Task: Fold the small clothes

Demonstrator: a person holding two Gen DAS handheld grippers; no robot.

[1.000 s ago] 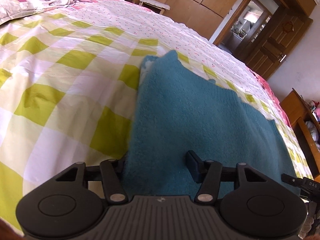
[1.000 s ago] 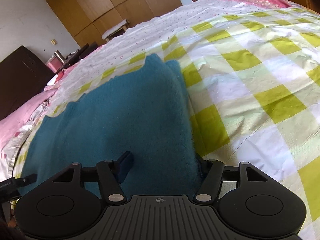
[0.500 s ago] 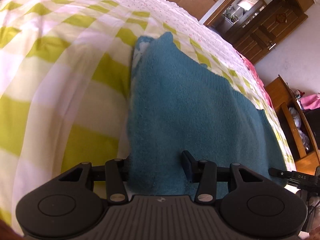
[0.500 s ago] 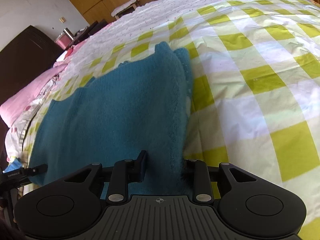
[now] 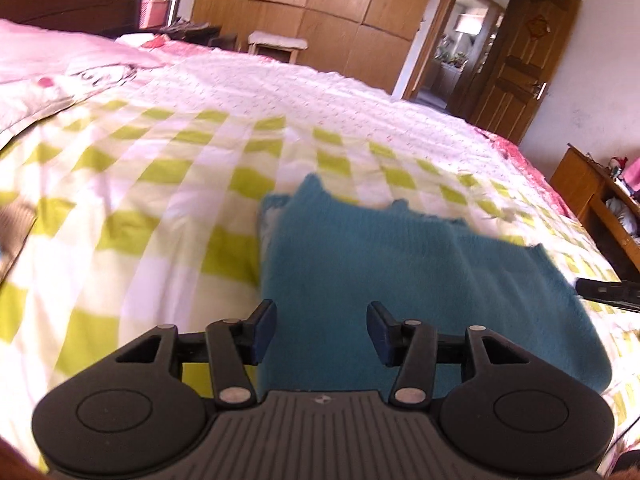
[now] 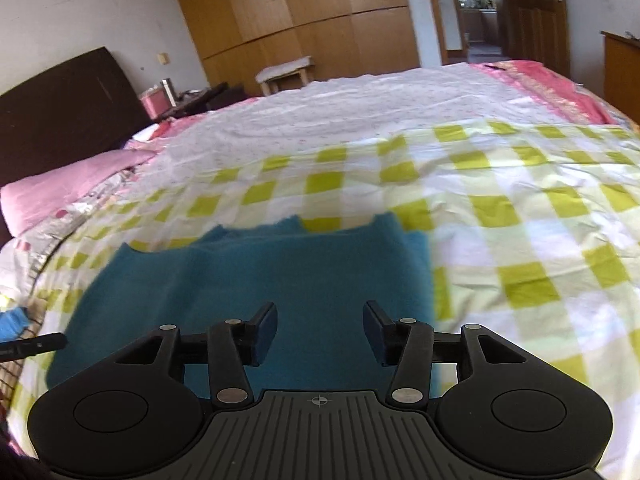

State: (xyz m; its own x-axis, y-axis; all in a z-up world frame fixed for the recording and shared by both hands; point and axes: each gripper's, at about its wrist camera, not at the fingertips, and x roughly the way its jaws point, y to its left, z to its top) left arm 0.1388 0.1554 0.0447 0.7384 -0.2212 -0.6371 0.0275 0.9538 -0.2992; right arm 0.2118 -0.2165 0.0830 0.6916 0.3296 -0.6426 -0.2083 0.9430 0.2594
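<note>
Bedspread (image 5: 168,168) checked green, teal garment (image 6: 280,276) flat beneath both wide-open tools, wardrobe (image 6: 304,12) behind

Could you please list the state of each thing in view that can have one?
Left gripper: open, holding nothing.
Right gripper: open, holding nothing.
Teal garment: lying flat on the bed.
Door: open.

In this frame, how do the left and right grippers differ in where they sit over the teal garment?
The left gripper sits at the teal garment's left edge, its left finger at the boundary with the checked bedsheet. The right gripper sits nearer the garment's right edge, with teal cloth behind both its fingers. Both are open, holding nothing.
</note>
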